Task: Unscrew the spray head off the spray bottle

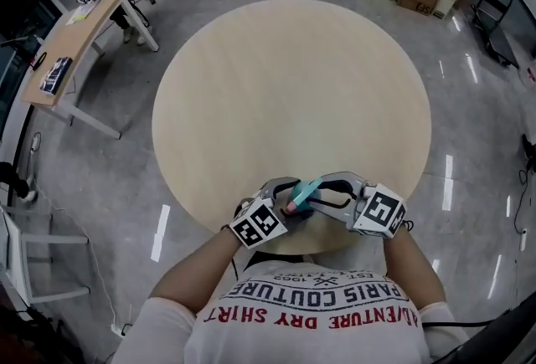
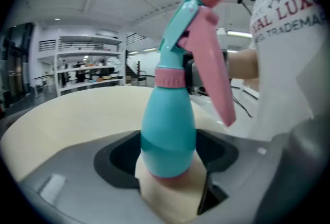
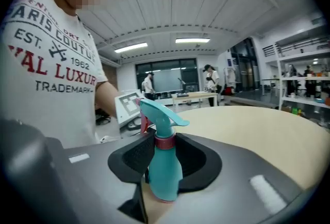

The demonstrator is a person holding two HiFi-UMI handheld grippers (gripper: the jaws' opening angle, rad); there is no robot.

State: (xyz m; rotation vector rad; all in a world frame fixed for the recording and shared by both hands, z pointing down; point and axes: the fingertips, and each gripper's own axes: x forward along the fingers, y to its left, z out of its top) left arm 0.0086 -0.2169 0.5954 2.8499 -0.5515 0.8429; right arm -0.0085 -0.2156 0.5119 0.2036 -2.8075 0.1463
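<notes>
Spray bottle [image 1: 301,197] stood upright on the bench [image 1: 293,86], at its near edge, between both tools. Left tool [image 1: 291,199] was wide and clamped on the teal lower body. Right tool [image 1: 323,195] was narrower, with pads on the pink collar [image 3: 165,141] under the spray head [image 2: 203,22], as far as I could judge. The step looked like breaking the thread loose. Doing it well needed a firm left grip so the body couldn't spin. The right needed to squeeze the collar only, off the trigger, and twist about the bottle's own axis without tipping it.
</notes>
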